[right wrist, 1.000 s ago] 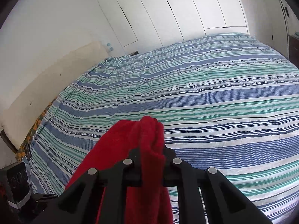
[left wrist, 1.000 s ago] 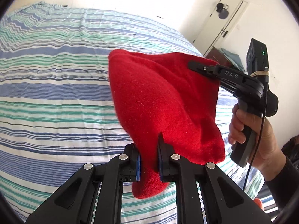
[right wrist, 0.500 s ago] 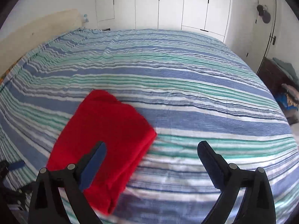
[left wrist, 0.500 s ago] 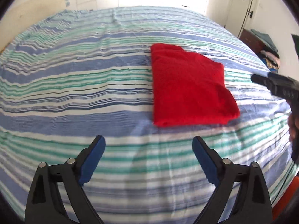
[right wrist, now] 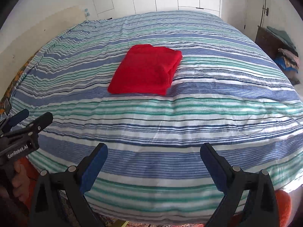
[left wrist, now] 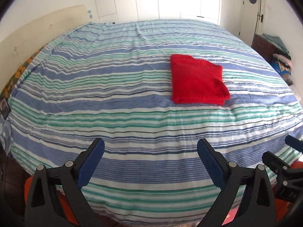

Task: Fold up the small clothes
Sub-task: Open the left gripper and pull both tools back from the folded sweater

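Note:
A red garment [left wrist: 197,81] lies folded into a flat, roughly square packet on the striped bed [left wrist: 113,98], right of centre in the left wrist view. In the right wrist view the red garment [right wrist: 147,71] sits left of centre on the bed [right wrist: 208,113]. Near the bed's front edge my left gripper [left wrist: 150,142] is open and empty, well short of the garment. My right gripper [right wrist: 154,147] is also open and empty at the front edge. Each one shows in the other's view: the right gripper [left wrist: 278,148] at lower right, the left gripper [right wrist: 36,115] at lower left.
A pale headboard [left wrist: 43,30] runs along the bed's left side and white wardrobe doors [left wrist: 170,0] stand behind it. At far right a dark dresser [left wrist: 263,45] carries a pile of clothes [left wrist: 282,60]. Something orange [right wrist: 282,202] shows below the bed's front edge.
Both grippers held the red garment in the air a second ago. They have let it go, it lies folded on the bed, and both have drawn back to the front edge.

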The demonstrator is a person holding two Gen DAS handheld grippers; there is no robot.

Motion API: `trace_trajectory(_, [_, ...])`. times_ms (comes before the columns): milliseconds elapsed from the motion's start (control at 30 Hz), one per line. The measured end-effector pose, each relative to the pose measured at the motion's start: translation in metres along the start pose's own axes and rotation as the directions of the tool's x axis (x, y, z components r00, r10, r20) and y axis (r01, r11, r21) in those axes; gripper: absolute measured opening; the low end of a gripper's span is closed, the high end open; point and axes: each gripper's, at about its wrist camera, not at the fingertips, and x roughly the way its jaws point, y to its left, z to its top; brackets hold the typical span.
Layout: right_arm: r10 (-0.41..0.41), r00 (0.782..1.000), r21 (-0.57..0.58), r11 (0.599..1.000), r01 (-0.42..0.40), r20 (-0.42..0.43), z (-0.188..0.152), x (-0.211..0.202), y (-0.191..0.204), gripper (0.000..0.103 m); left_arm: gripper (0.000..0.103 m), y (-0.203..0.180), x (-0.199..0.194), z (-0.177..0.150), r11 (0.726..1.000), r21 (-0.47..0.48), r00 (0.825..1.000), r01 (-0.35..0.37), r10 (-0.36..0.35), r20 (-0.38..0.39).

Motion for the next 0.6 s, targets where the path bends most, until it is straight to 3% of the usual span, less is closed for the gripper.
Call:
trace_trajectory(200, [-0.035, 0.999, -0.039, 0.999, 0.037, 0.037, -0.013, -0.036, 0.018, 0.097, 0.099, 0.001, -0.022, -0.017, 1.0, 0.006, 1.0, -0.016, 0.016, -0.02])
trace_trajectory(600, [-0.023, 1.0, -0.081, 0.996, 0.024, 0.016, -0.022, -0.057, 0.038, 0.102, 0.099, 0.002, -0.03, -0.023, 0.999, 0.032, 0.997, -0.008, 0.011, -0.074])
